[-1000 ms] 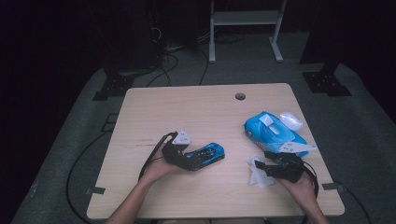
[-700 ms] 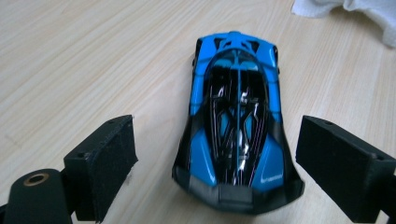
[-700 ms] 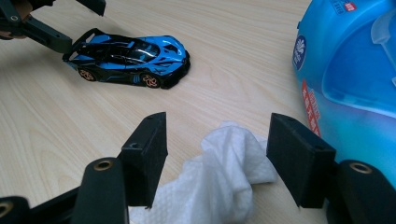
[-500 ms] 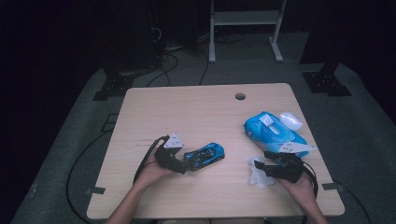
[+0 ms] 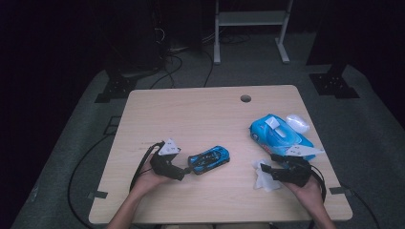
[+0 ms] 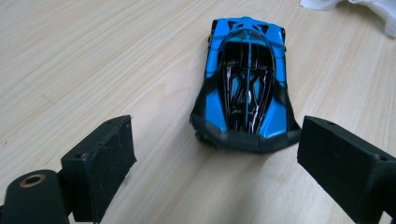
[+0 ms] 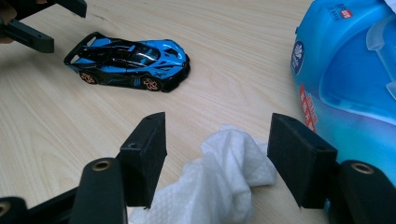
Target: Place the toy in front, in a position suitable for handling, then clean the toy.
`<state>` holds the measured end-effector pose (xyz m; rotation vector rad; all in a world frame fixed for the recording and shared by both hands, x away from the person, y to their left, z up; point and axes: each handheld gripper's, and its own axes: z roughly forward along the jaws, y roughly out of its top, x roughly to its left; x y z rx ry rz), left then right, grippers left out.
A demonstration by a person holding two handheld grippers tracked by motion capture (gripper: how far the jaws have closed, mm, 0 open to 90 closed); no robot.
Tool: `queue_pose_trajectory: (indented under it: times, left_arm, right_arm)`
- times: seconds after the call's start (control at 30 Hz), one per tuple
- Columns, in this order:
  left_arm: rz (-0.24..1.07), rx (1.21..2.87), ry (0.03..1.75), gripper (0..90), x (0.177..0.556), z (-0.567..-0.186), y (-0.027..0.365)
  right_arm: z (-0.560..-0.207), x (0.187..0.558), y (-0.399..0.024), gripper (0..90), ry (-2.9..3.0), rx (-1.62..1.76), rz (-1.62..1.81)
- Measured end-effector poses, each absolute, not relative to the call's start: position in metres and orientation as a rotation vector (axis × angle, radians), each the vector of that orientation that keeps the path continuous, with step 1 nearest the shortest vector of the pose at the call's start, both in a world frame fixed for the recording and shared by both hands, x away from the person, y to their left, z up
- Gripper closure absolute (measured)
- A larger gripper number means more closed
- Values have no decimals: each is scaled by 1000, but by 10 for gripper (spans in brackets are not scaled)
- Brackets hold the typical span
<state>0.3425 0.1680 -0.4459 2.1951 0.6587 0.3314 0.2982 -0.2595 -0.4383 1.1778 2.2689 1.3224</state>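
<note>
Toy: we see the small blue-and-black plastic toy car (image 5: pixel 208 160) near the front edge of the light wooden table (image 5: pixel 200 114), left of centre.
Left gripper (image 6: pixel 215 163): our jaws stand open, apart from the car's tail.
Right gripper (image 7: pixel 217 158): open around the crumpled white wet wipe (image 7: pixel 219 186), not pinching it.
Handling: we judge the car light, rigid, glossy and free-rolling.
Hold: across its flanks, mid-body.
Neighbour: the blue wet-wipe pack (image 5: pixel 279 136) toward the right edge.
</note>
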Motion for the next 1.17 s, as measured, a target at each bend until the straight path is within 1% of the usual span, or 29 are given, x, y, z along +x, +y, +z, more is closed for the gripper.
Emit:
queue_pose_trajectory:
  times: [0.27,0.6,0.83,1.17]
  left_arm:
    - [349,2168,684,97,336,-449,181]
    - [367,2169,688,95,333,-452,184]
    - [410,2177,710,95,328,-452,192]
    - [420,2123,770,95,331,-452,204]
  right_arm:
    - [-438,297,-256,362,2276,1157,1321]
    - [-437,297,-255,360,2271,1158,1325]
    - [-438,294,-255,354,2271,1151,1328]
    - [-439,291,-260,348,2258,1144,1343]
